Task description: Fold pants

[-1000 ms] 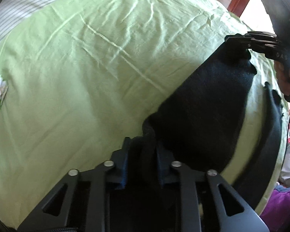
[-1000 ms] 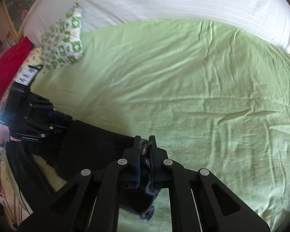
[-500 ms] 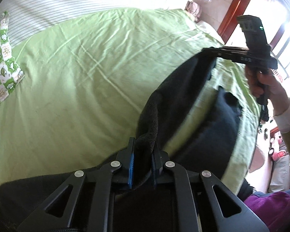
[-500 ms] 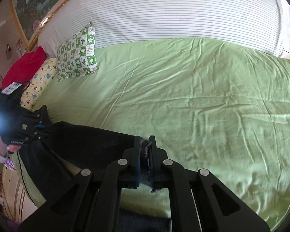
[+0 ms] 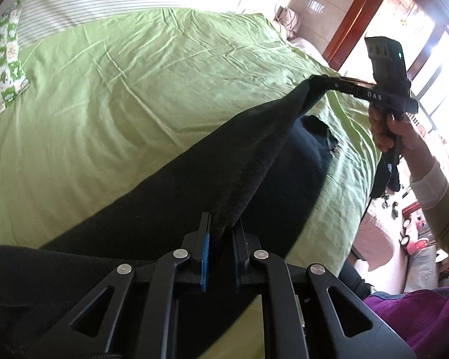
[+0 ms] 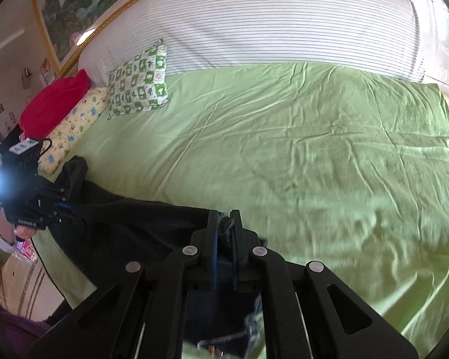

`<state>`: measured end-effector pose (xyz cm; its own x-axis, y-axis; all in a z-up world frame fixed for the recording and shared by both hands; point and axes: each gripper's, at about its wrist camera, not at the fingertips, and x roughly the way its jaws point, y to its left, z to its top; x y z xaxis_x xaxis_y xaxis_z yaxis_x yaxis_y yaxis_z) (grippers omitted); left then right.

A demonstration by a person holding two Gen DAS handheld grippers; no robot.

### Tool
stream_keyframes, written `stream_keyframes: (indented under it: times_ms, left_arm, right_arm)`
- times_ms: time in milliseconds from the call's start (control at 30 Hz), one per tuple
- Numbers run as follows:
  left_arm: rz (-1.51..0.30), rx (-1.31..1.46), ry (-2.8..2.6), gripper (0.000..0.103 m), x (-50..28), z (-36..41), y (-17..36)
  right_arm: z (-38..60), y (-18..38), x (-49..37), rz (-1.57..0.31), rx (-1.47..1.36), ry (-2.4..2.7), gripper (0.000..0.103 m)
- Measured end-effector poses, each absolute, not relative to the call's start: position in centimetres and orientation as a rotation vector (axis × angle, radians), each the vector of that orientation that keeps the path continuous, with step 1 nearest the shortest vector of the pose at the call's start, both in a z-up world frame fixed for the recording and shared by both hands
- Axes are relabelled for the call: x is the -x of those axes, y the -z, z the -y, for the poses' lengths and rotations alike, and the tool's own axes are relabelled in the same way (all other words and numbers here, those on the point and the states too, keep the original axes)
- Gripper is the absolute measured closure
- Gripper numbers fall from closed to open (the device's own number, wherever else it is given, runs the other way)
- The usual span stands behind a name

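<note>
Dark pants [image 5: 200, 185] hang stretched between my two grippers above the green bed sheet [image 5: 134, 89]. My left gripper [image 5: 220, 233] is shut on one end of the upper edge. My right gripper [image 6: 224, 224] is shut on the other end of that edge. In the left wrist view the right gripper [image 5: 320, 82] shows at the upper right, clamping the cloth. In the right wrist view the left gripper [image 6: 60, 206] shows at the far left, and the pants [image 6: 128, 224] run taut between them. The lower part of the pants sags toward the near bed edge.
A striped white quilt [image 6: 269, 30] lies along the back of the bed. A green patterned pillow [image 6: 139, 80], a yellow pillow [image 6: 71, 128] and a red cushion [image 6: 54, 101] sit at the bed's left end. A purple cloth [image 5: 419, 314] lies beside the bed.
Both grippers have risen and drawn apart with the pants in them. The pants have gone from slack on the sheet to lifted and stretched taut.
</note>
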<state>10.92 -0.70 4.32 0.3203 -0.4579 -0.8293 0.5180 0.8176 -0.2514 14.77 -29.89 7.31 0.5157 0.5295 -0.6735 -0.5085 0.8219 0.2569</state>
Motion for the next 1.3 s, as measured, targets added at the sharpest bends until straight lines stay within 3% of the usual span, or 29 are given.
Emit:
stream_keyframes:
  times_ms: [267,633,667,733,833,1067,1300]
  left_arm:
    - [-1.026,-0.08,0.677,0.094,-8.1,1.8,-4.3]
    - [-1.105,-0.092,0.664,0.091,-6.3,3.3,1.4]
    - [-1.108,-0.072,0.66,0.09,-6.3,3.2,1.6]
    - [-1.105,-0.039,0.658,0.074,-6.2,2.9,1.6]
    - [-1.096,-0.005,0.647,0.052,-5.8,2.5,1.1]
    - [-1.047,0.099,0.572,0.052,-4.1,-0.7,-0.6]
    - [-0.995,0.165,0.43,0.052,-3.4,-6.5,-2.1]
  right_arm:
    - [31.1,-7.3,-10.7,-0.778,0.032,-0.61,0.095]
    - [31.9,-1.2,-9.2,-0.911,0.017,-0.543,0.095]
    - [32.0,-1.2,-9.1,-0.916,0.01,-0.54,0.091]
    - [31.9,-1.1,-8.8,-0.933,0.009,-0.531,0.084]
    - [31.9,-1.4,-8.0,-0.95,0.036,-0.475,0.05]
    - [30.1,-5.5,-5.8,-0.825,-0.029,-0.525,0.05]
    - [22.5,-5.7,-6.8,-0.827,-0.094,-0.71,0.05]
